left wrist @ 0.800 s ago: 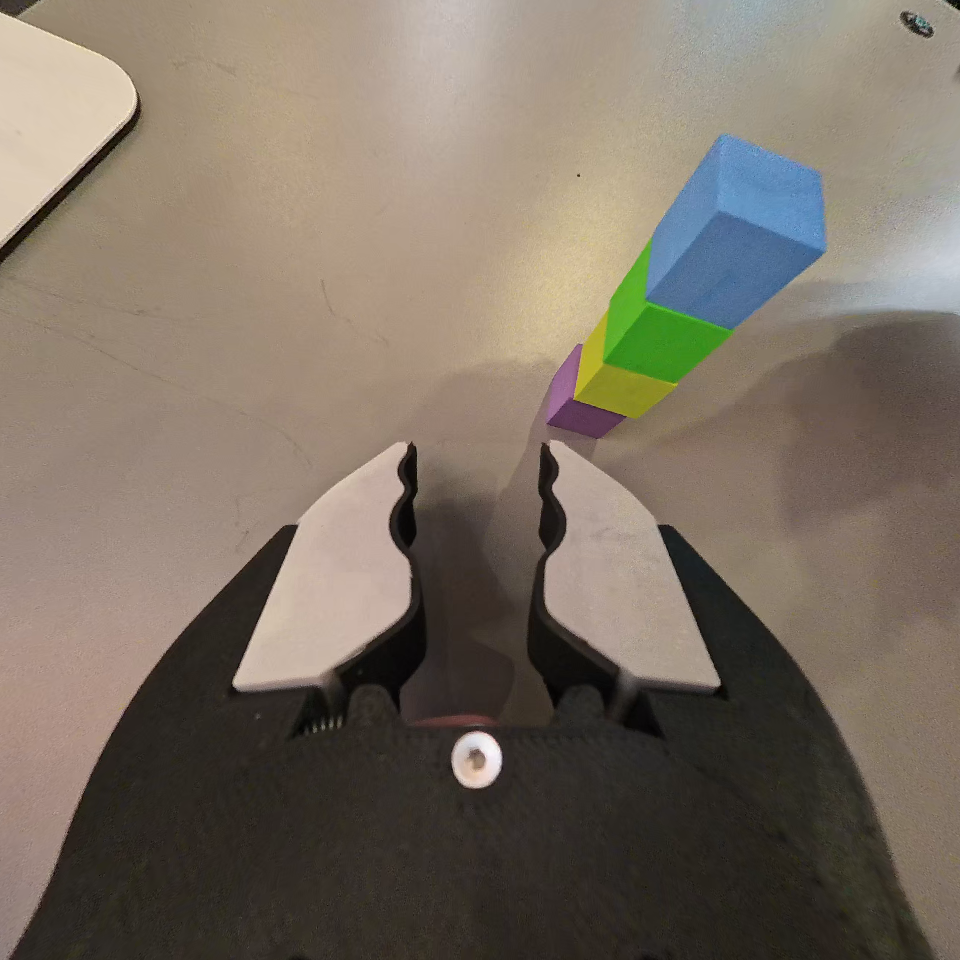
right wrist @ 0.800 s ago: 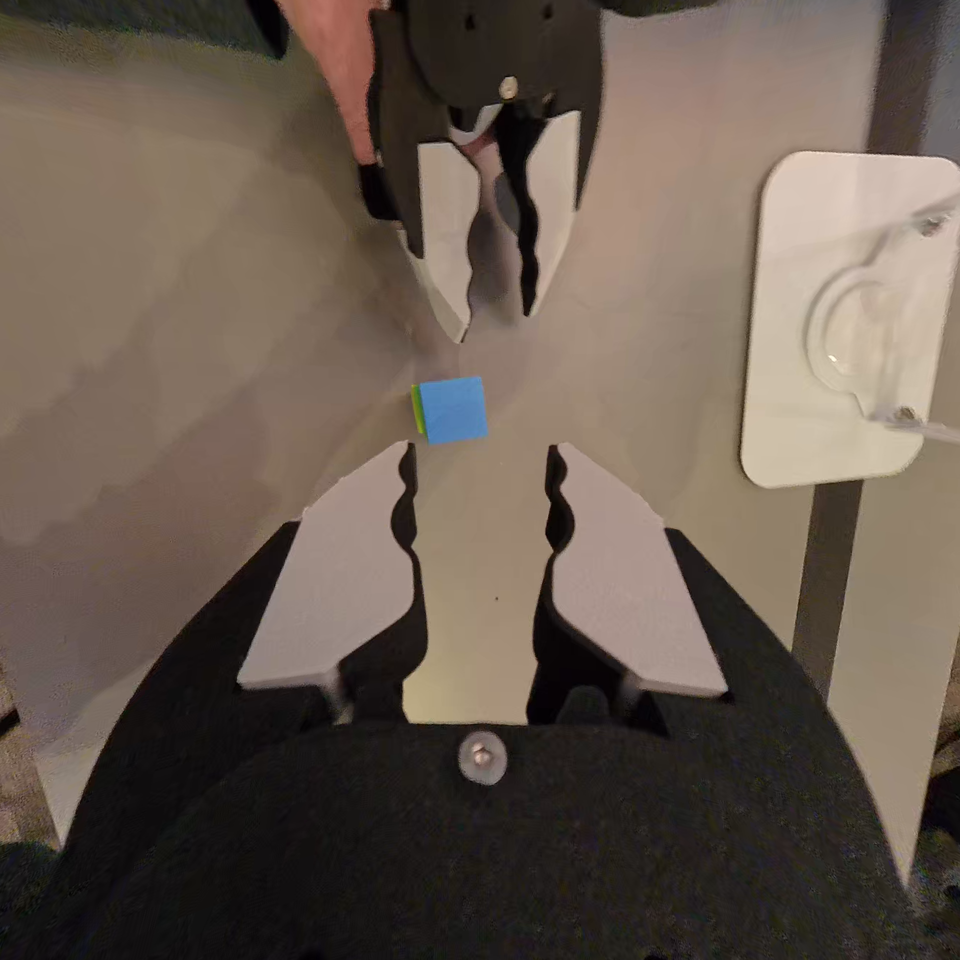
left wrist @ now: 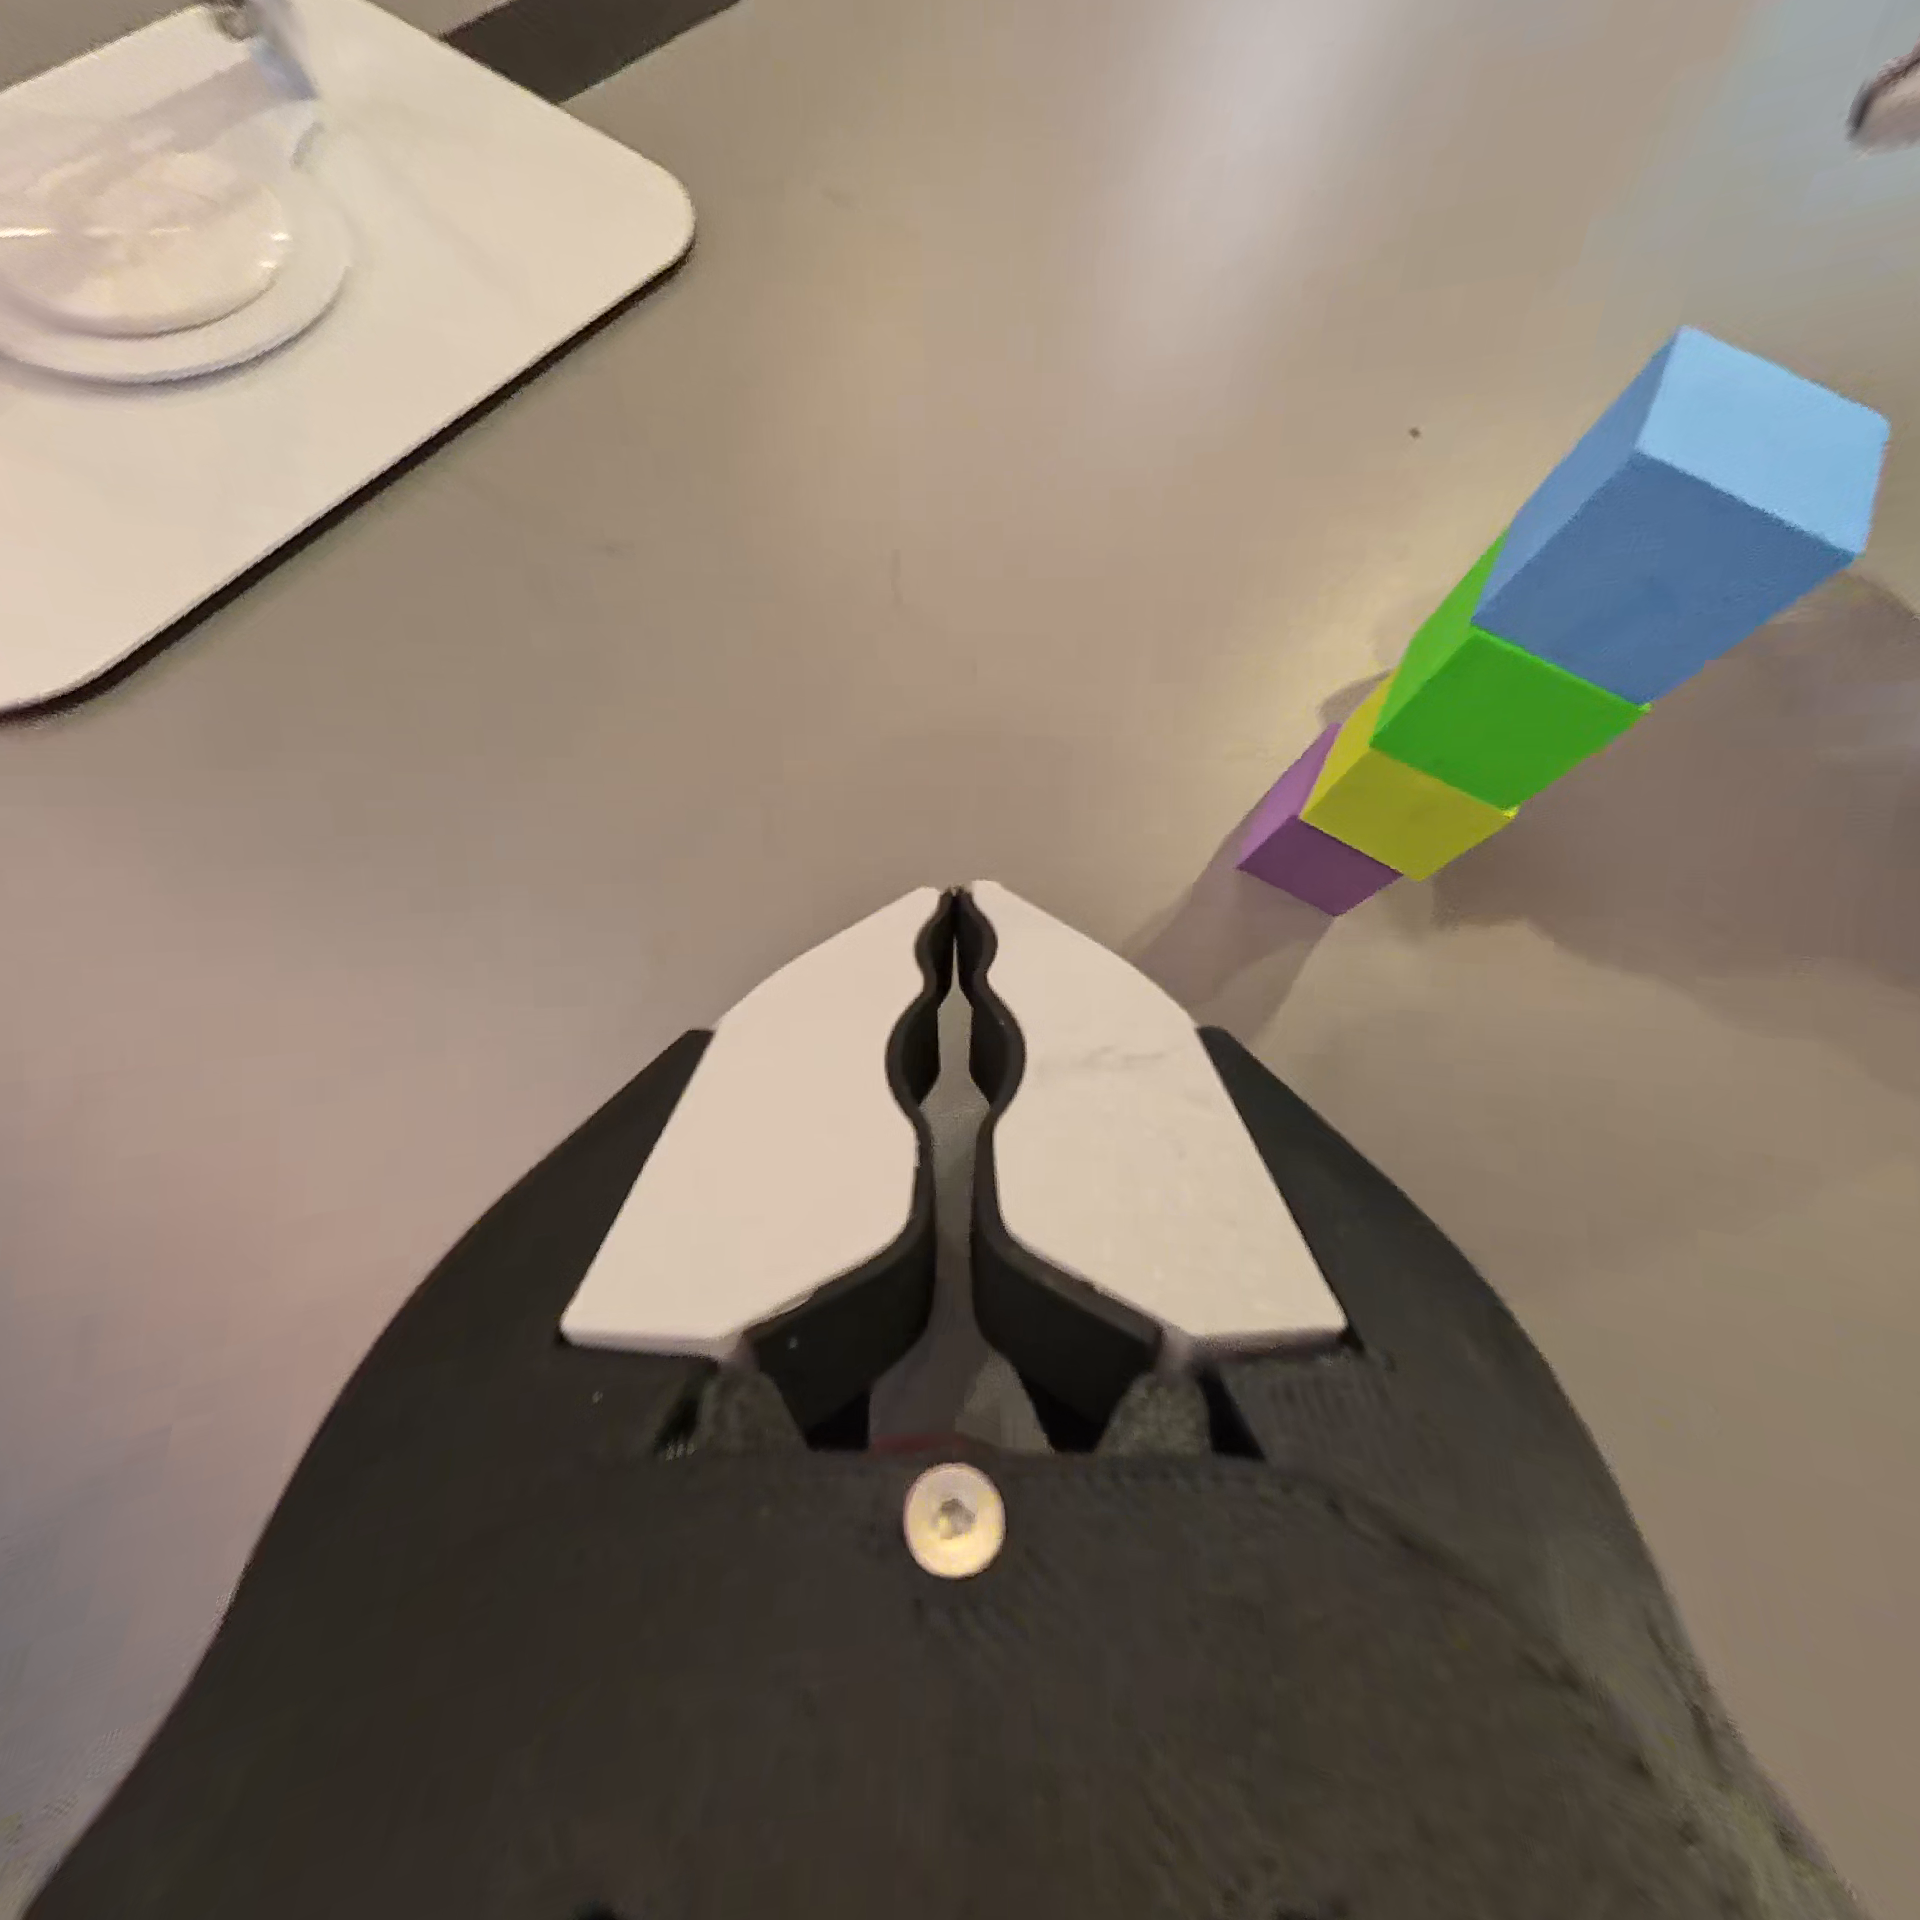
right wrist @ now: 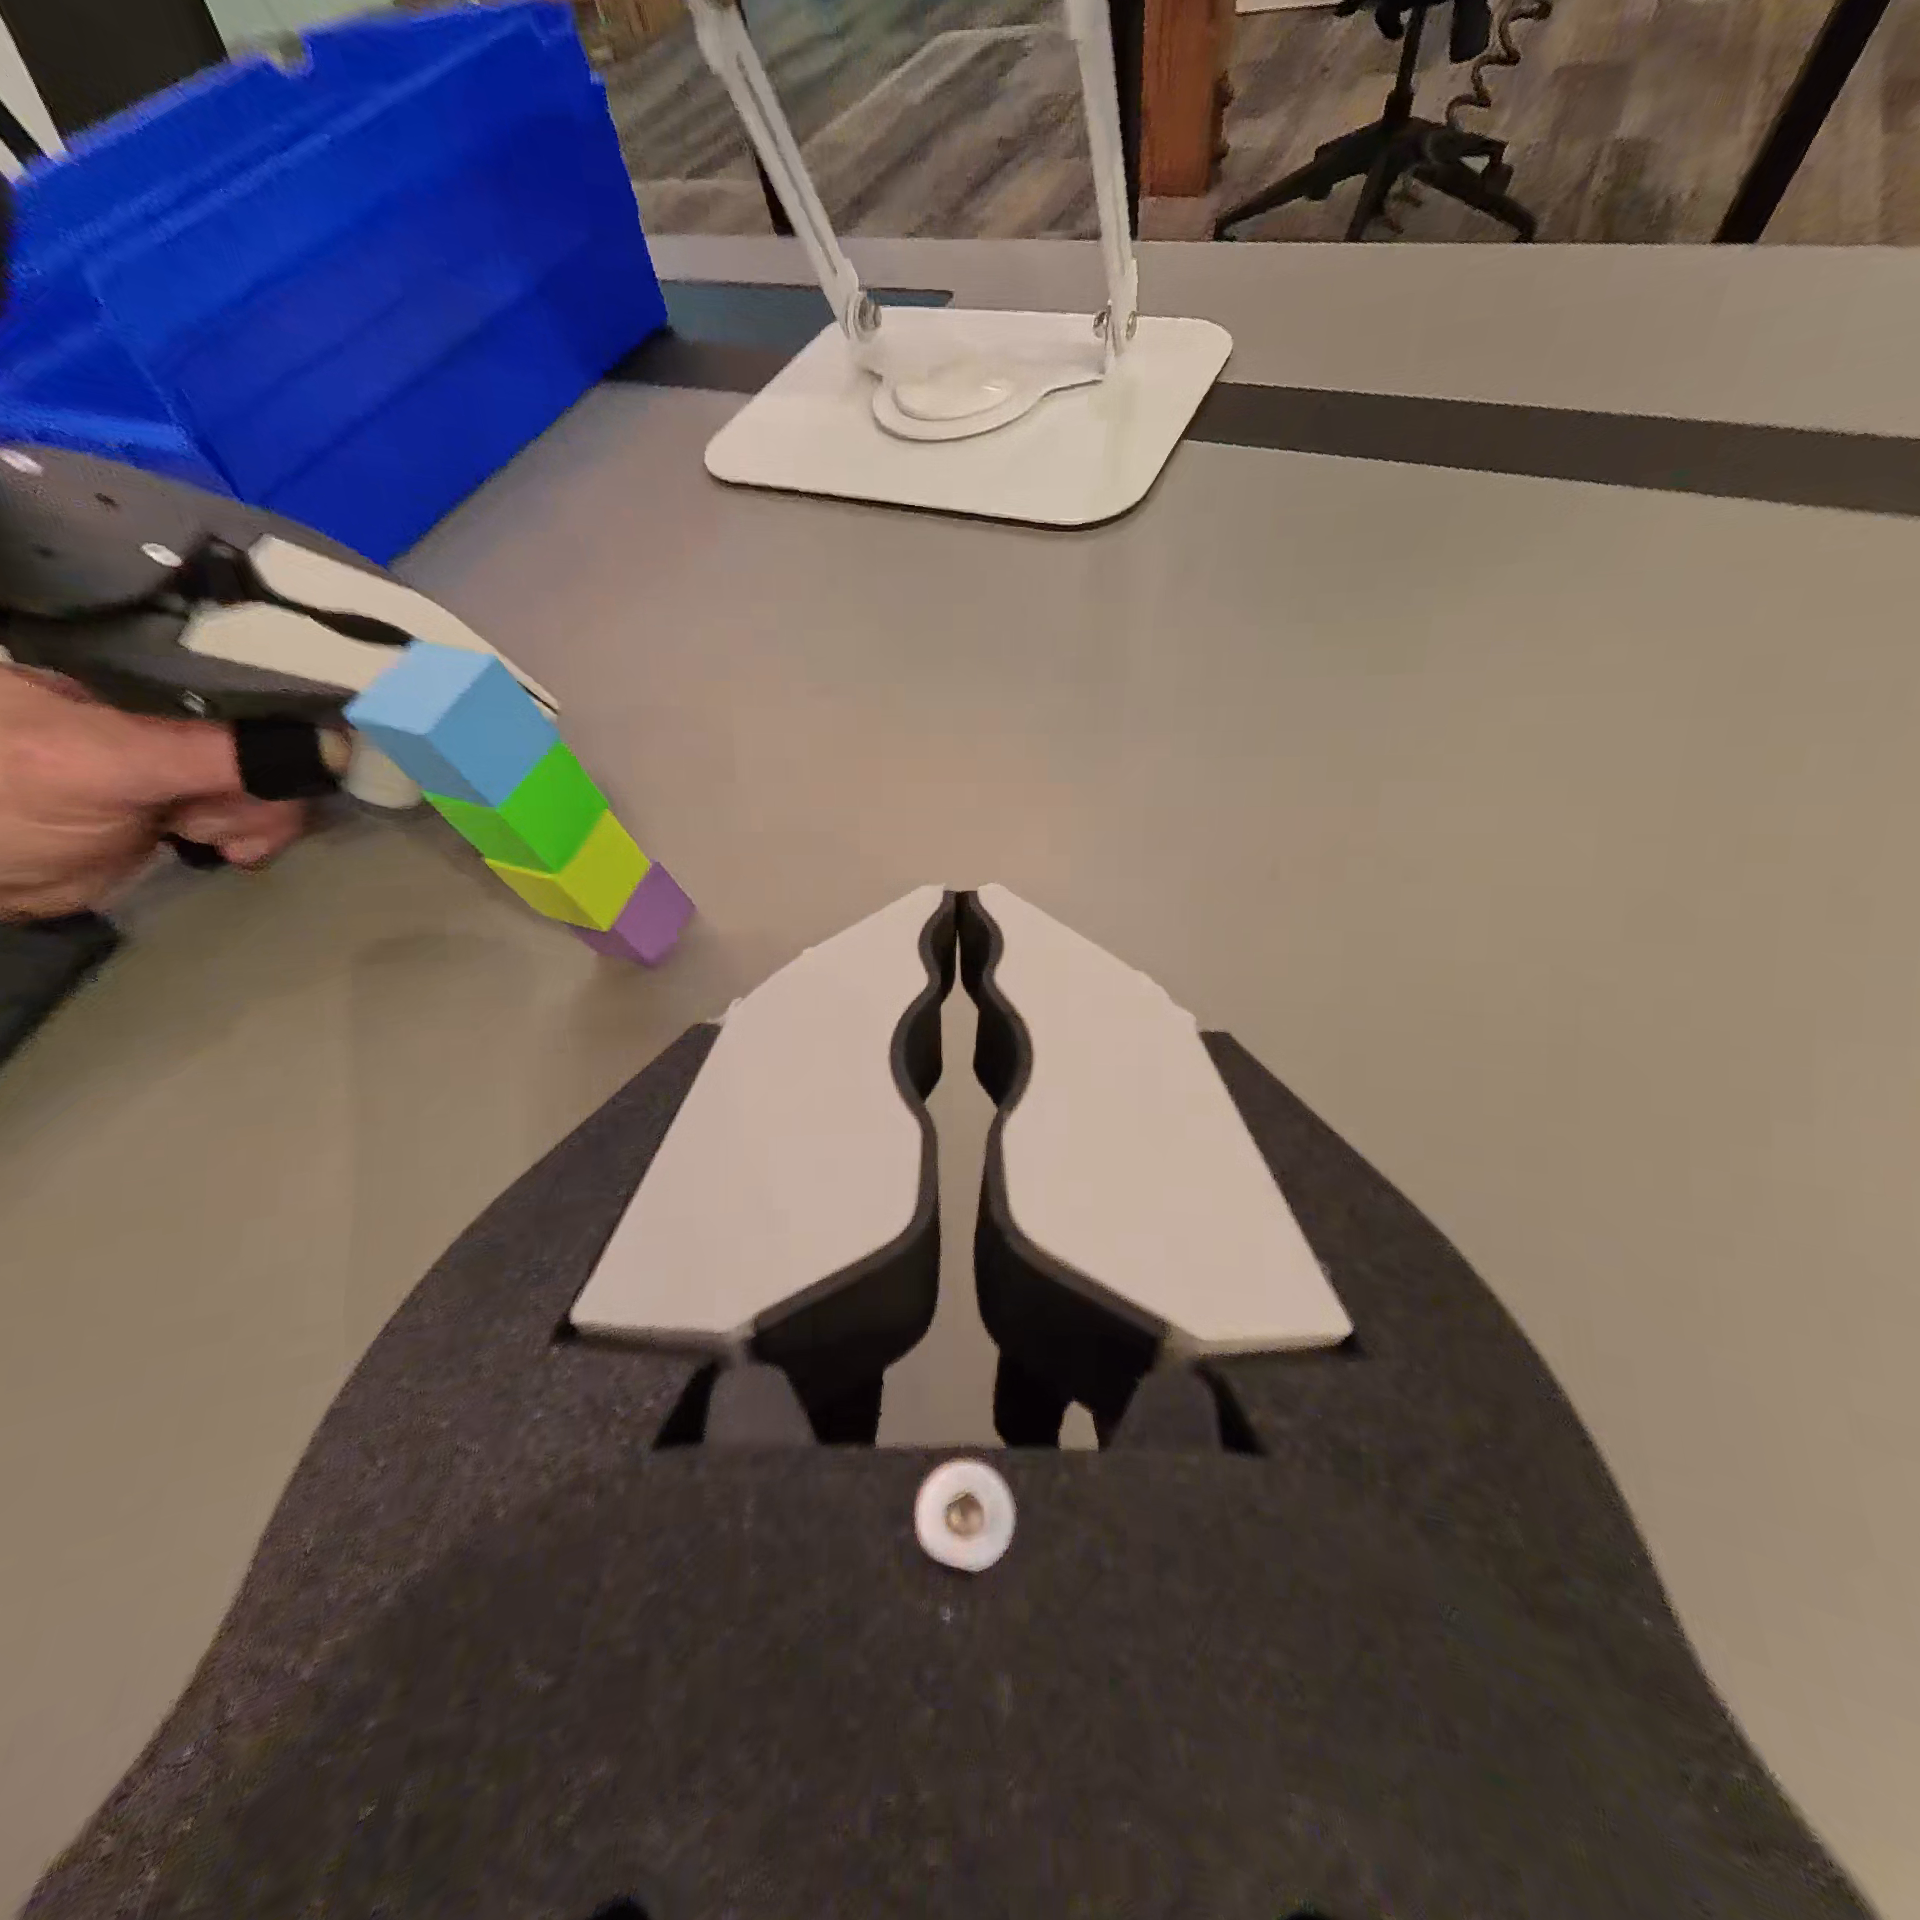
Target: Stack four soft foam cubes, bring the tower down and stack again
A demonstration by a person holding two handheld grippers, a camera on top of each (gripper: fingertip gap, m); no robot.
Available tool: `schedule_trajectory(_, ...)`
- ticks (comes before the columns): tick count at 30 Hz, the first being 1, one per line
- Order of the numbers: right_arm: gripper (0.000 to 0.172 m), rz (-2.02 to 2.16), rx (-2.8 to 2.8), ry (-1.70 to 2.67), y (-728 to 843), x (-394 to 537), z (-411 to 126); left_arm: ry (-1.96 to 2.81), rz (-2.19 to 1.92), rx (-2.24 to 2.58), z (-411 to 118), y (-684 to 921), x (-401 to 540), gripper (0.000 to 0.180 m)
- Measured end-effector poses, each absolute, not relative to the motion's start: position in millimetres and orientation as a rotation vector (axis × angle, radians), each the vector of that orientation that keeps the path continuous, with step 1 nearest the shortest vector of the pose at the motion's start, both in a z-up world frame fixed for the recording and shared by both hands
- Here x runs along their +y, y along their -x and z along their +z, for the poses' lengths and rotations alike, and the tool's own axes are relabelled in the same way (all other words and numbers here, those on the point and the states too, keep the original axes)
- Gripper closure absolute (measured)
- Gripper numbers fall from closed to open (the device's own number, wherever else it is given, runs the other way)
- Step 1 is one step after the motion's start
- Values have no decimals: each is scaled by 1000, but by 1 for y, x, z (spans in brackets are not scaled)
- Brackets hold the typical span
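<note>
Four soft foam cubes stacked in one tower on the grey table [left wrist: 935, 416]: purple cube [left wrist: 1311, 852] at the bottom, flat on the tabletop; yellow cube [left wrist: 1403, 816] on top of it; green cube [left wrist: 1496, 717] next; blue cube [left wrist: 1662, 561] on top. Edges slightly stepped from one layer to the next, each cube in contact with the one below. Left gripper [left wrist: 954, 894] closed, fingertips together at the front, nothing between them, only wavy slits of air farther back along the black pads. Tower off to the right of these fingers in the left wrist view, apart from them, untouched. Right gripper [right wrist: 956, 894] likewise closed with tips meeting, grasp bare, above open tabletop. In the right wrist view, tower [right wrist: 540, 810] to the left of the fingers and clear of them, with the left gripper behind it at the frame's left edge, a hand [right wrist: 94, 790] around its handle, its white fingers partly hidden by the blue cube. Contact between those fingers and the tower impossible to judge from that angle. Farther back on the table, a white stand base [right wrist: 997, 426] with two white struts rising from it; the same base, with a clear disc on it, at top left of the left wrist view. Blue bin [right wrist: 343, 260] at the far left, office chair legs beyond the table.
</note>
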State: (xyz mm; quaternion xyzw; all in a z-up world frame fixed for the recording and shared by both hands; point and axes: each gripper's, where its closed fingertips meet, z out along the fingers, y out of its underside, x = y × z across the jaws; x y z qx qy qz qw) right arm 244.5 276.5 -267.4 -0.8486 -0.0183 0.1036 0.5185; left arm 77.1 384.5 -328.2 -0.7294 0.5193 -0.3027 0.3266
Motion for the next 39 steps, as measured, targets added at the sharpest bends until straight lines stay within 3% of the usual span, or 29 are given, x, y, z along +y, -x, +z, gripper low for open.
schedule_trajectory(1,172,217,-72,2051,-244,277,-271,1930,-800,1308,-326,-73,383,180)
schedule_trajectory(13,172,26,-45,2095,-295,267,-278,2039,-603,960,-315,2,370,180)
schedule_trajectory(39,168,-8,-71,2149,-303,272,-291,2067,-521,858,-312,10,369,180)
